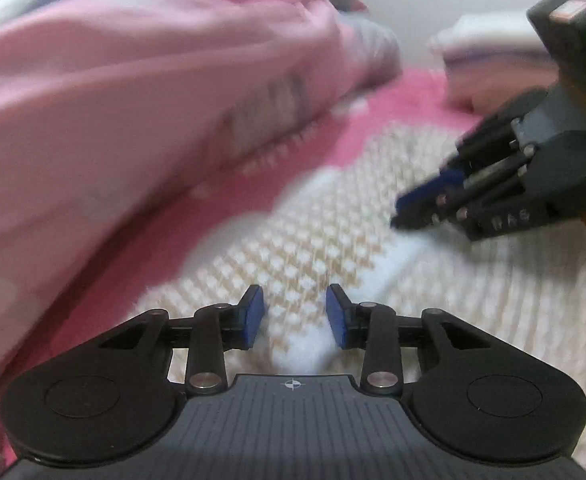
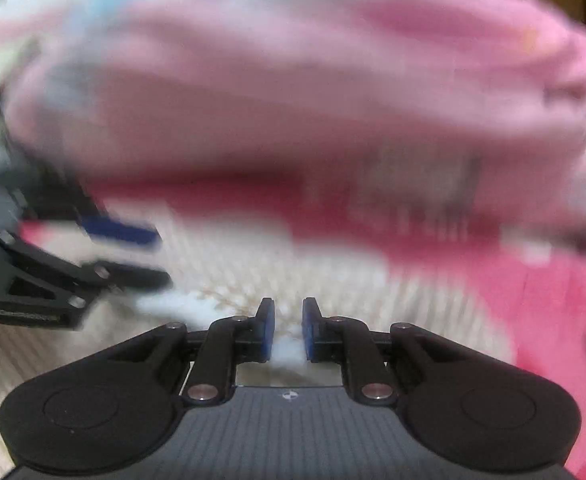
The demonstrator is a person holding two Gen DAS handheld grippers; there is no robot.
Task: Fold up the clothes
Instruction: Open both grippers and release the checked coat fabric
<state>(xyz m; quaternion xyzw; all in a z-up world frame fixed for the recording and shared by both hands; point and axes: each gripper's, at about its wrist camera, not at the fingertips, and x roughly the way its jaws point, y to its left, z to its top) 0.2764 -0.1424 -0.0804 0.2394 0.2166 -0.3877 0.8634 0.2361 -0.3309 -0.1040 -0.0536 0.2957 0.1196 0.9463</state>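
A cream knit garment [image 1: 333,208] with bright pink parts lies spread under both grippers; the right wrist view shows the knit garment [image 2: 253,272] too. My left gripper [image 1: 296,316] hovers just over it, jaws apart, and its pads press on nothing. A white fluffy band [image 1: 393,264] of the knit runs from there to my right gripper [image 1: 397,216], which comes in from the right. In its own view my right gripper [image 2: 289,330] has its jaws close together with white fluff filling the narrow gap. My left gripper [image 2: 153,256] shows at that view's left, blurred.
A large pale pink garment [image 1: 133,100] lies crumpled beyond the knit; in the right wrist view that pink garment [image 2: 293,100] fills the upper half. A folded stack of pale clothes [image 1: 493,52] sits at the back right. Both views are motion-blurred.
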